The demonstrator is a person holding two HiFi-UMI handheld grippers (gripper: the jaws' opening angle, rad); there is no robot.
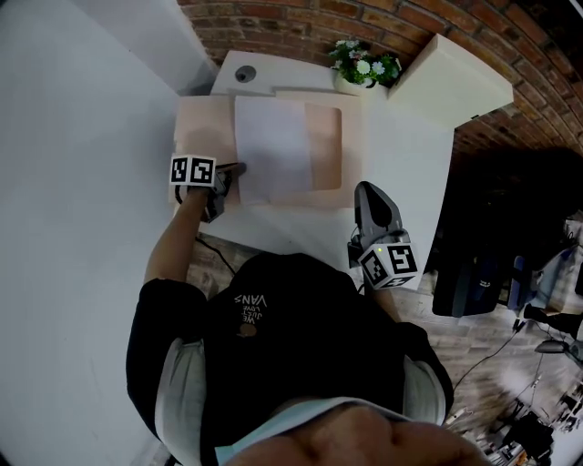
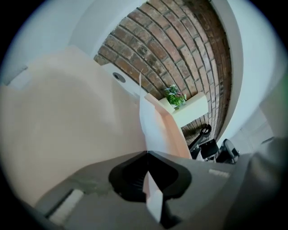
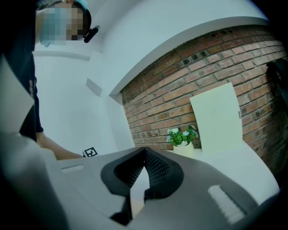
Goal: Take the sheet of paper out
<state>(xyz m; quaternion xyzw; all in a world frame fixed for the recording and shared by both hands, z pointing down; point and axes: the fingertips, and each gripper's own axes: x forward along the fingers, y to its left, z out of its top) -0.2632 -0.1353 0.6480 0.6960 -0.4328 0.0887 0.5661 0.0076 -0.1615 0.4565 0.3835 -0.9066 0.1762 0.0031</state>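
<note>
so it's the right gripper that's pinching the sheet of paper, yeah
Not quite: it's the left gripper that's pinching the sheet of paper. The left gripper view shows the white sheet caught between its closed jaws. The right gripper is shut on nothing, as its own view shows.

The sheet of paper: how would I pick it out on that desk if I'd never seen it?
Find the white table against the brick wall. On it lies a flat peach-coloured folder, and the sheet of paper shows white against that. It is the only thing there pinched by a tool: the left gripper is shut on its near left edge.
</note>
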